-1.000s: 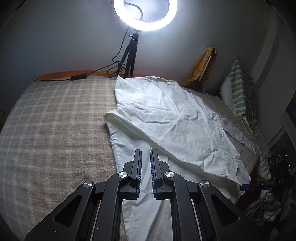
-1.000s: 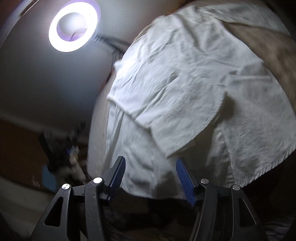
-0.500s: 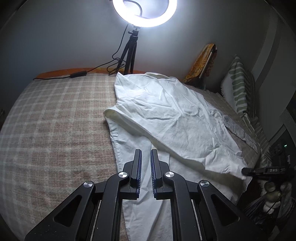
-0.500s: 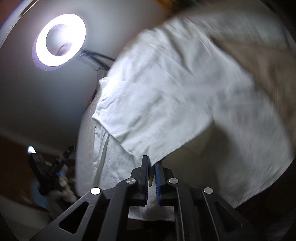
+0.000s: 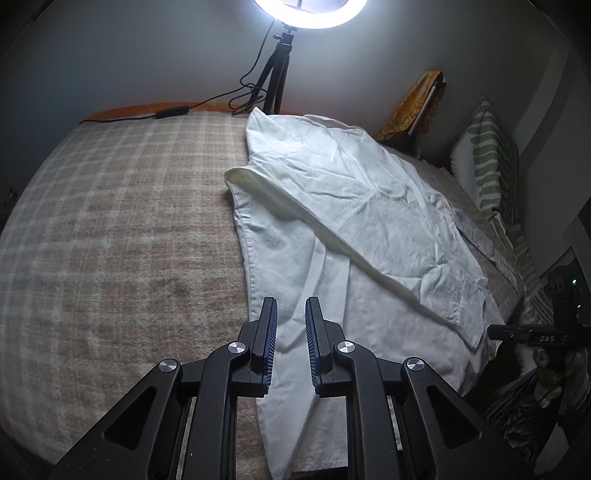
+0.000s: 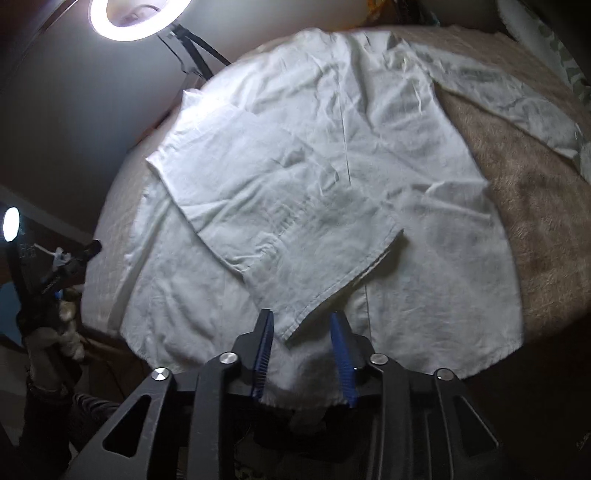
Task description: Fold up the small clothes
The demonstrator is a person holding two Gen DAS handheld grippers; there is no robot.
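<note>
Right wrist | right gripper (image 6: 302,334) parted over white garment (image 6: 314,184) | bed (image 6: 535,206)

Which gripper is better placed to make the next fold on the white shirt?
Probably the right gripper: its jaws are open and straddle the corner of the folded flap of the white shirt. The left gripper, jaws slightly apart, sits over a flat stretch of shirt with no free edge between them.

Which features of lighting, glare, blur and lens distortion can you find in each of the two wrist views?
Left wrist view: the ring light blows out to glare at the top, the checked blanket bulges with fisheye curvature, corners go dark. Right wrist view: the ring light glares upper left, the white garment is brightly lit but soft and a bit blurred, surroundings sink into shadow.
</note>
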